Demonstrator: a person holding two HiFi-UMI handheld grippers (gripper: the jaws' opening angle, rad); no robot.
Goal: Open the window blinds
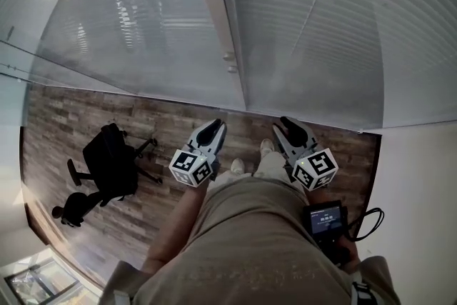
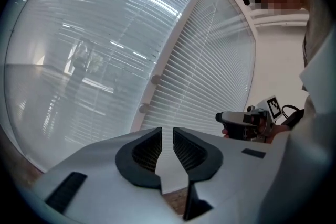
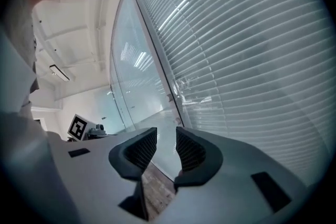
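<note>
From above, the left gripper (image 1: pixel 214 126) and the right gripper (image 1: pixel 288 125) are held side by side at the person's waist, tips aimed at the window. Each carries a cube with square markers, and each pair of jaws looks nearly together. The blinds (image 1: pixel 314 25), white horizontal slats hanging lowered, rise ahead of and above both sets of tips, clear of them. A pale upright frame post (image 1: pixel 218 18) stands ahead of the left jaws. Further left there is a sheen of glass pane (image 1: pixel 136 32). Below lies a wood-plank floor (image 1: pixel 64 125), with a black office chair (image 1: pixel 111 161) off to the left of the left jaws.

In the left gripper view, the jaws stand a narrow slit apart. The dark ribbed pads (image 2: pixel 148 148) face each other with nothing between them. The slats fill everything beyond the tips, untouched, and the other gripper shows off to the right.

In the right gripper view, the gap is a shade wider, still narrow and empty. The blinds sweep above and to the right of the tips, and the post and glass lie straight ahead.
</note>
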